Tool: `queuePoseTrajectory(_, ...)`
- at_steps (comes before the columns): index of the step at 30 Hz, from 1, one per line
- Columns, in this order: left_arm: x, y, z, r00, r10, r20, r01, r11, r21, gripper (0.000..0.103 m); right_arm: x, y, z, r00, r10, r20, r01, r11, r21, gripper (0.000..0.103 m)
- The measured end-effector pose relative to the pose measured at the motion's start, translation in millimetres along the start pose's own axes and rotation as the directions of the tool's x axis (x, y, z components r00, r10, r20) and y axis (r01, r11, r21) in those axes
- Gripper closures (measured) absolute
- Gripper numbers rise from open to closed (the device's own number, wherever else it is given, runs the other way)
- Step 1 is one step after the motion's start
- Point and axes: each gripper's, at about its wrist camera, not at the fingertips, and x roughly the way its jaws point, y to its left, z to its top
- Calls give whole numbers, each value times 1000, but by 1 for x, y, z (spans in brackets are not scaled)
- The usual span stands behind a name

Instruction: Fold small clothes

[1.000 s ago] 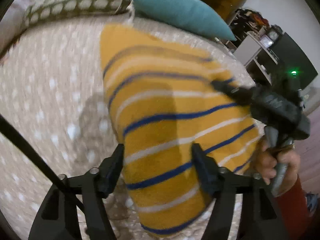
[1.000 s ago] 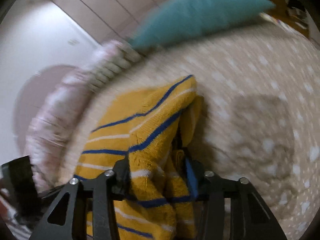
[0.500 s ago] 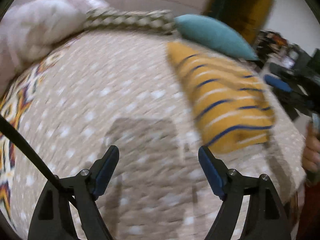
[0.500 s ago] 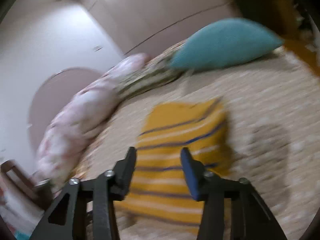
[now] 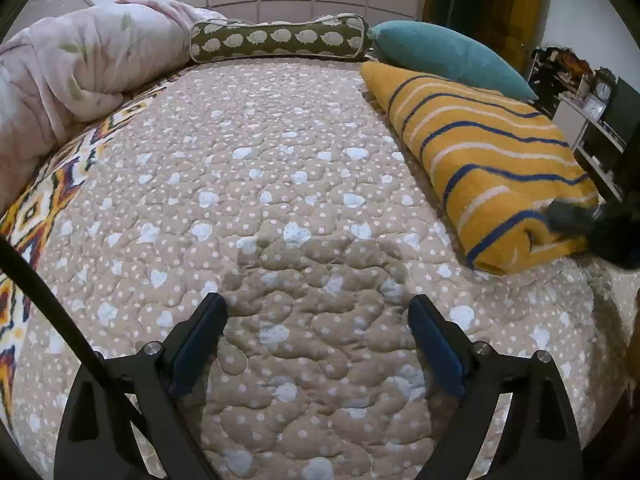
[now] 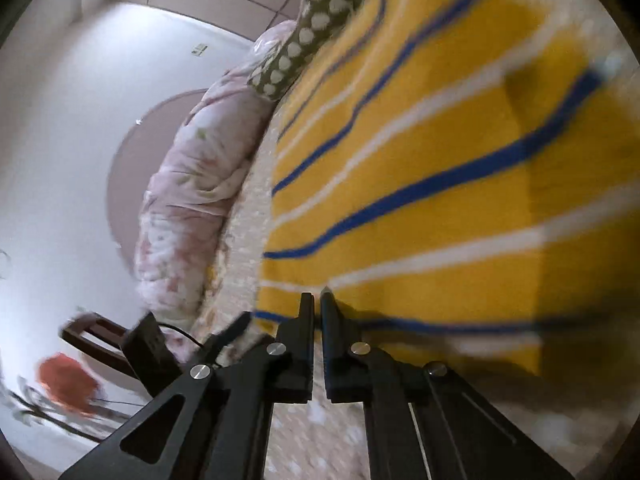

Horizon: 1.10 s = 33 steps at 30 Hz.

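While the folded yellow striped sweater (image 5: 492,152) lies on the quilted bed cover (image 5: 256,208) at the right side, its long axis runs from the near right edge back toward the teal pillow (image 5: 448,56), stripes crossing it. No readable writing anywhere. Left gripper (image 5: 318,320) has just been opening, jaws spread wide over bare cover, nothing between (a second ago it straddled the sweater). Right gripper (image 6: 316,300) has just been closing, jaws pressed together at the sweater's near edge; frame blurred, no cloth visibly between them.
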Motion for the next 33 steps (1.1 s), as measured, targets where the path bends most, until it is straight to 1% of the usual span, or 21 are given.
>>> queuePoseTrajectory(2,2,-4,3,1000,11,0,-11,1000,7,11,-22,12,10,997,-33,69,37,998,-55,95)
queuePoseTrajectory(4,3,-5,2,1000,16,0,-16,1000,10,11,-44,20,25,987,-56,153,68,995,-73,95)
queuePoseTrajectory(5,2,-5,2,1000,17,1,-17,1000,10,11,-52,21,36,977,-72,201,86,994,-65,95)
queuePoseTrajectory(7,1,-4,1,1000,17,1,-17,1000,10,11,-58,20,58,958,-109,266,126,991,-47,95)
queuePoseTrajectory(8,2,-4,1,1000,18,2,-18,1000,10,11,-58,19,70,941,-153,300,173,984,-41,95)
queuePoseTrajectory(9,2,-4,1,1000,20,2,-20,1000,10,11,-58,17,80,929,-188,319,209,978,-30,95)
queuePoseTrajectory(10,2,-4,1,1000,20,3,-20,1000,9,11,-56,8,89,924,-211,319,224,974,-5,95)
queuePoseTrajectory(11,2,-4,1,1000,20,3,-20,1000,9,11,-50,-9,97,933,-219,284,215,975,48,96)
queuePoseTrajectory(12,2,-4,1,1000,20,3,-20,1000,9,11,-44,-24,100,937,-245,247,227,969,101,103)
queuePoseTrajectory(13,2,-4,1,1000,20,4,-20,1000,9,11,-43,-41,98,934,-263,240,233,961,148,103)
queuePoseTrajectory(15,2,-4,1,1000,20,3,-20,1000,9,11,-52,-50,91,934,-240,266,201,966,165,103)
queuePoseTrajectory(16,2,-4,1,1000,20,3,-21,1000,10,11,-56,-50,87,930,-248,271,207,963,170,103)
queuePoseTrajectory(20,2,-4,1,1000,20,3,-20,1000,10,11,-65,-41,73,909,-335,248,313,941,126,103)
queuePoseTrajectory(22,2,-5,1,1000,21,4,-21,1000,10,11,-73,-35,67,888,-393,240,380,920,101,102)
queuePoseTrajectory(24,2,-4,1,1000,21,3,-21,1000,10,11,-86,-22,54,867,-414,278,414,908,60,92)
queuePoseTrajectory(25,2,-5,1,1000,21,3,-21,1000,10,11,-93,-16,46,861,-409,302,416,908,44,92)
queuePoseTrajectory(27,3,-5,1,1000,22,3,-22,1000,11,11,-105,-1,32,858,-380,347,402,916,9,92)
queuePoseTrajectory(30,3,-5,1,1000,31,0,-31,999,12,10,-108,24,20,847,-352,399,415,906,-82,92)
queuePoseTrajectory(32,3,-4,1,999,35,-2,-35,999,11,9,-97,35,15,853,-336,398,415,901,-129,91)
queuePoseTrajectory(33,3,-4,1,999,35,-2,-35,999,11,9,-92,35,14,862,-329,386,406,904,-136,87)
